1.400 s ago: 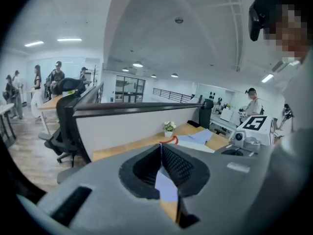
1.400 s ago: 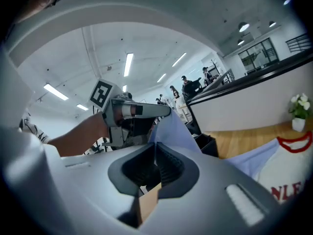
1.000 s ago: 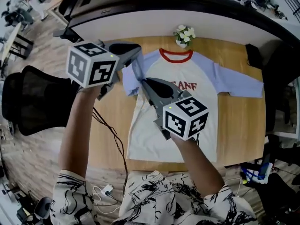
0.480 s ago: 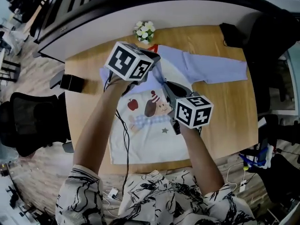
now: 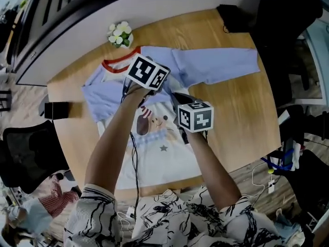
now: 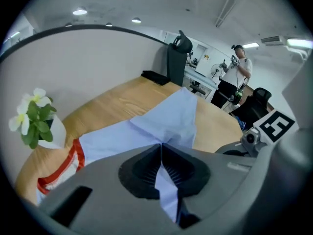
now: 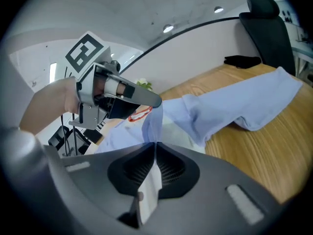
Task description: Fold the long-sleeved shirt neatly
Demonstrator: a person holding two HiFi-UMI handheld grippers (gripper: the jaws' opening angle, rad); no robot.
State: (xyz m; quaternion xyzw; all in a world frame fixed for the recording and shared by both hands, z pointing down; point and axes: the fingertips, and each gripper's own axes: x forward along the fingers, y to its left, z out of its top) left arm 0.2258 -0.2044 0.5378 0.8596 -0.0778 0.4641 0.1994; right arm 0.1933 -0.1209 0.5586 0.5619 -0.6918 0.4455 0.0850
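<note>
Both grippers are pinching cloth. Your left gripper [image 6: 160, 153] is pressed together on a fold of pale blue sleeve fabric; your right gripper [image 7: 154, 151] is clamped on a blue and white fold just below and to the right of it. The two are close together, left one ahead.

The shirt [image 5: 154, 153] lies flat under both grippers, hem toward you, red collar [image 6: 58, 173] ahead-left of the left gripper. The pinched part hangs above the chest print, so the next move is probably to lower it onto the body and let go.

Key relation: the outstretched sleeve [image 5: 221, 66] runs away to the right of your right gripper, long axis across the table, cuff at the far end. Your right hand is nearer to it, the left well apart.

The wooden table [image 5: 241, 117] is smooth, with bare wood around the shirt. A flower pot [image 5: 119, 34] sits just beyond the collar; watch it. There's a dark bundle [image 5: 234, 9] at the far right edge, an office chair [image 5: 25, 153] on the floor to the left, and a person [image 6: 234, 77] in the room behind.
</note>
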